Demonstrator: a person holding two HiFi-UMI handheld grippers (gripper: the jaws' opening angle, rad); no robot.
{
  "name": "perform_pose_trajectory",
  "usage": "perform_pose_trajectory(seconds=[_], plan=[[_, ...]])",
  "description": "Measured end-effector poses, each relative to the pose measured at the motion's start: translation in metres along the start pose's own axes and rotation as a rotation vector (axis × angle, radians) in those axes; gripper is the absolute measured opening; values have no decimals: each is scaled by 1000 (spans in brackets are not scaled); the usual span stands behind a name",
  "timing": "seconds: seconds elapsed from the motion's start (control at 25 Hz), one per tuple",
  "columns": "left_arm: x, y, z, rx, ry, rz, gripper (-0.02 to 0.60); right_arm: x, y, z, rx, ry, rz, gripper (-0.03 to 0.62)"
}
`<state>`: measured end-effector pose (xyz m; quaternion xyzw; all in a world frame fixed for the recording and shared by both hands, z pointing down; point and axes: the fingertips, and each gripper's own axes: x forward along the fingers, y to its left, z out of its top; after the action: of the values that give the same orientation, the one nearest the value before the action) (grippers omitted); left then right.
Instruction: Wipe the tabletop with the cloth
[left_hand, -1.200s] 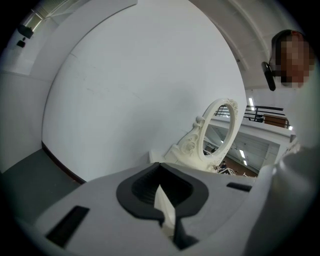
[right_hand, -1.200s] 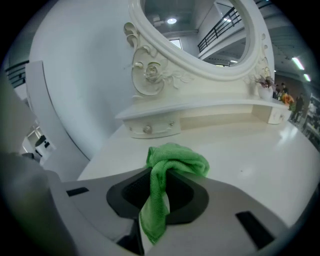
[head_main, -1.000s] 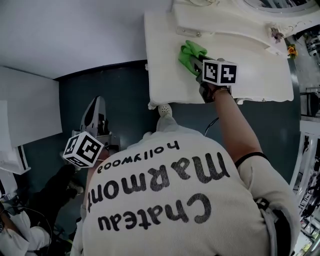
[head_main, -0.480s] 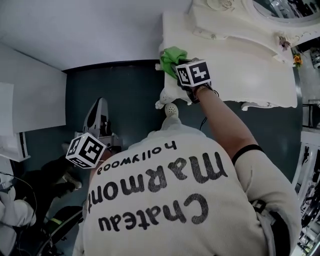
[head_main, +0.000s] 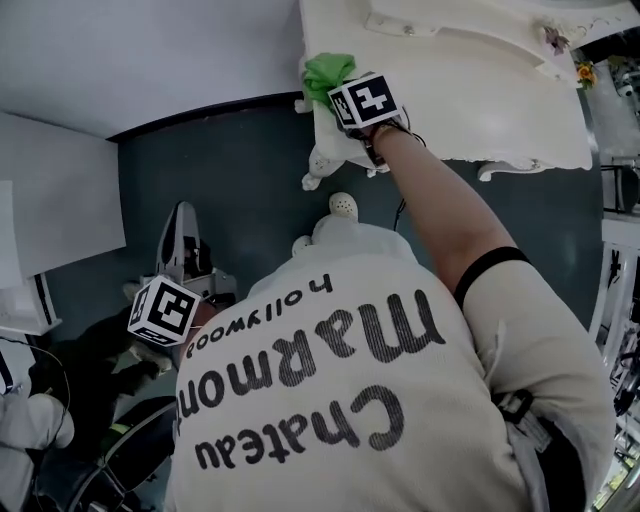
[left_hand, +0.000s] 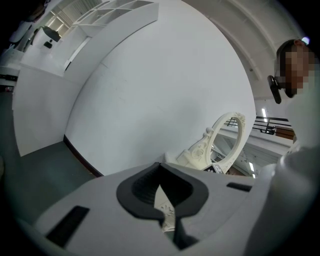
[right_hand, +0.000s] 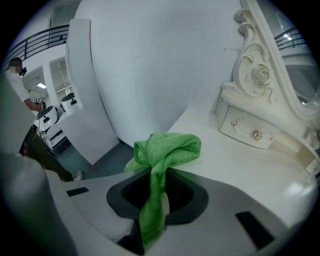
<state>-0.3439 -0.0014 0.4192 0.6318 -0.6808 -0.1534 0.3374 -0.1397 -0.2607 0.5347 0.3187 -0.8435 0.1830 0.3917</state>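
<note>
A green cloth (head_main: 326, 72) lies bunched at the left edge of the white dressing table's top (head_main: 470, 95). My right gripper (head_main: 345, 92) is shut on it, the marker cube just behind. In the right gripper view the cloth (right_hand: 167, 149) hangs down between the jaws of the right gripper (right_hand: 152, 220) and rests on the tabletop (right_hand: 240, 165) near its left corner. My left gripper (head_main: 183, 215) hangs low at my left side over the dark floor, away from the table. In its own view the left gripper (left_hand: 168, 216) is shut and holds nothing.
An ornate mirror frame (right_hand: 260, 75) and a small drawer (right_hand: 247, 131) stand on the table's back right. A white panel (head_main: 50, 220) stands at the left. Another person (head_main: 30, 430) is at the lower left, and shelving (head_main: 620, 300) at the right.
My right gripper has dragged the cloth leftwards across the tabletop, from its middle front to the left edge. The left gripper has stayed at my side.
</note>
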Motion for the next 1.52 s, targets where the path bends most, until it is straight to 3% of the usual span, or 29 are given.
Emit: perform_pose_trajectory(seconds=[0.28,0.84,1.52], plan=[[4,-21,-13,-1,16,3,8,-9,-32,-9,26,20,-27,84],[31,-105,-61,13,46,-12,8,-54,-126,-54,68,19,-61,84],[60,-188,-103,31,-20,-37,8,-96,-218,-97,88,-3,-81,84]])
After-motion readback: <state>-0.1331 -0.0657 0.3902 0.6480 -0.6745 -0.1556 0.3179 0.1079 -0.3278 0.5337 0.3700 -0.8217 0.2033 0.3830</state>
